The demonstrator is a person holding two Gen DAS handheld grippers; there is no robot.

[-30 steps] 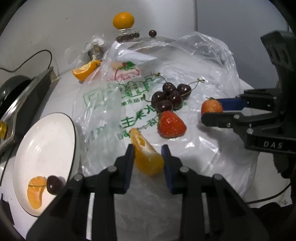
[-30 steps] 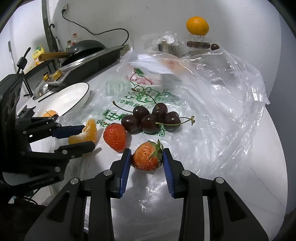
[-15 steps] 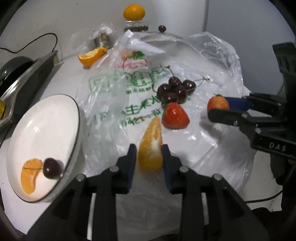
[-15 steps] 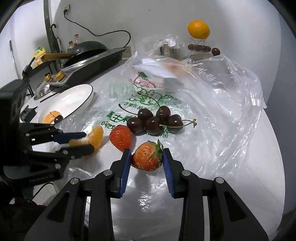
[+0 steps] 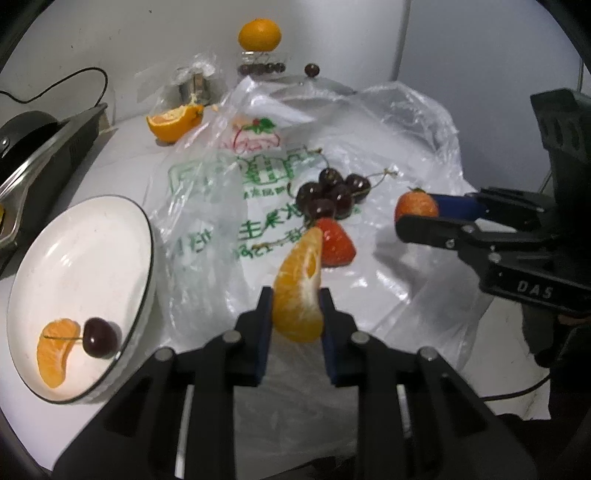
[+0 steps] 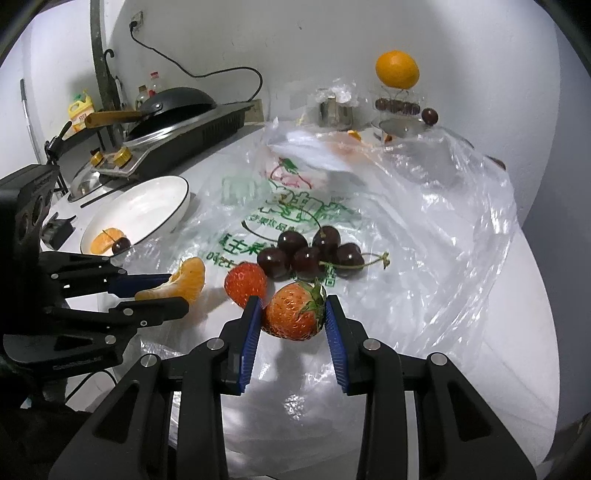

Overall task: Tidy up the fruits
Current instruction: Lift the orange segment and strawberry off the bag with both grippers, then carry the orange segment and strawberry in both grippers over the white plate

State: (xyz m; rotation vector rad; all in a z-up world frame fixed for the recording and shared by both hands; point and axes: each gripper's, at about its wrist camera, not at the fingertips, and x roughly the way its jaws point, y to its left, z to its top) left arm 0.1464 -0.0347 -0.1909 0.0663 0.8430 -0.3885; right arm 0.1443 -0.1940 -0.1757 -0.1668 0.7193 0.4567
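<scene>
At the bottom centre of the left wrist view, an orange segment (image 5: 298, 291) is gripped by the left tool (image 5: 296, 314), raised above the plastic bag (image 5: 406, 147). In the right wrist view, a strawberry (image 6: 295, 314) is clamped in the right tool (image 6: 293, 325) at lower centre. The carry step appears to be in hand; next, each fruit would need moving to the white plate (image 5: 85, 240) at lower left, where a segment and a cherry already lie. Beyond, a second strawberry (image 5: 335, 243) and a cherry cluster (image 5: 332, 195) rest on the bag. At top centre, an orange (image 5: 259, 34) sits on something transparent and hard to make out.
</scene>
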